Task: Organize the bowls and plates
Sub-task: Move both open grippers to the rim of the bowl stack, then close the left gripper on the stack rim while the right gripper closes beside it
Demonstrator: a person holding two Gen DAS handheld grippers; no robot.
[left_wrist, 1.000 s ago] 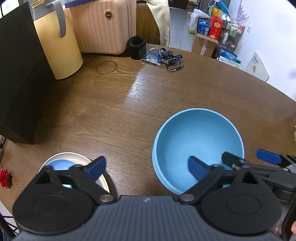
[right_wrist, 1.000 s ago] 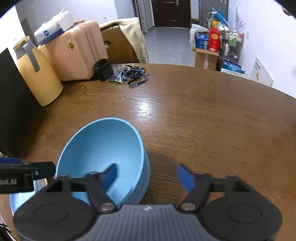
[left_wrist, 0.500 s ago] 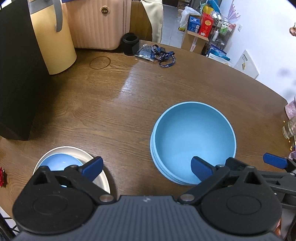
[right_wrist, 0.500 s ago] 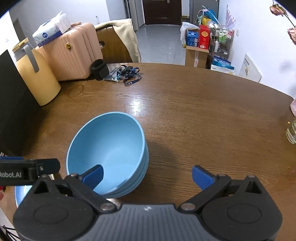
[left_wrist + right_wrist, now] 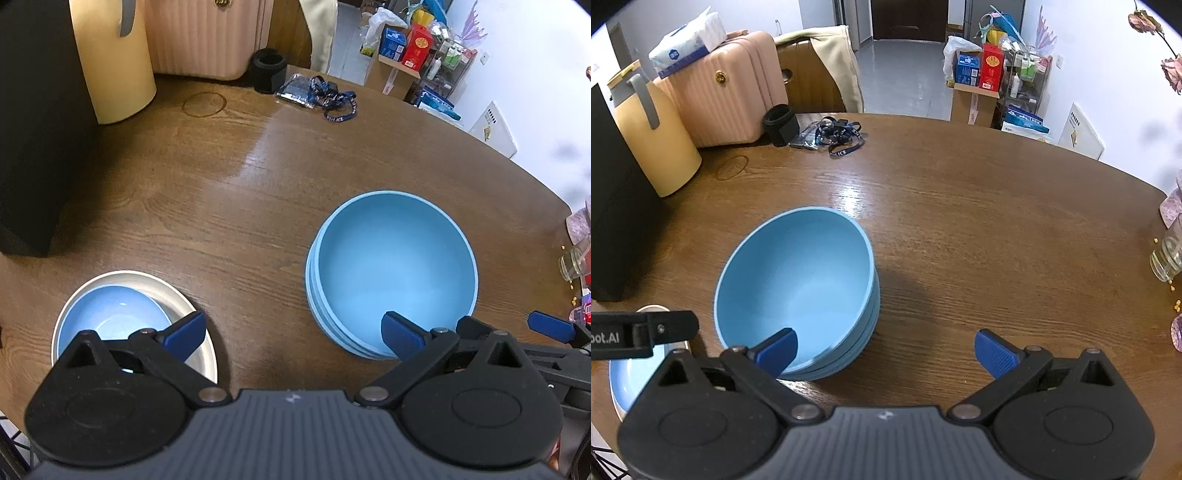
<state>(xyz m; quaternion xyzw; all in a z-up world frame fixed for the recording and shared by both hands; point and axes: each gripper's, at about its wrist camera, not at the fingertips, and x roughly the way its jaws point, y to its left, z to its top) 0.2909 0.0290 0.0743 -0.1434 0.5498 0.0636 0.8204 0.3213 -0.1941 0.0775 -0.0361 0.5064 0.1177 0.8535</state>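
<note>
A stack of large blue bowls [image 5: 391, 269] stands on the round wooden table [image 5: 221, 192]; it also shows in the right wrist view [image 5: 798, 291]. A small blue bowl [image 5: 107, 321] sits in a white plate [image 5: 177, 295] at the near left. My left gripper [image 5: 291, 332] is open and empty, above the table between the plate and the stack. My right gripper [image 5: 884, 349] is open and empty, just right of the stack, its left fingertip [image 5: 777, 349] over the stack's near rim.
A yellow jug [image 5: 114, 62], a black box [image 5: 33, 129] and a pink suitcase [image 5: 203, 37] stand at the far left. A black cup [image 5: 269, 70] and a lanyard [image 5: 325, 96] lie at the back. A glass [image 5: 1169, 254] stands at the right edge.
Both grippers have drawn back and up from the stack. The right gripper has opened wider and no longer reaches into the top bowl. The stack rests on the table.
</note>
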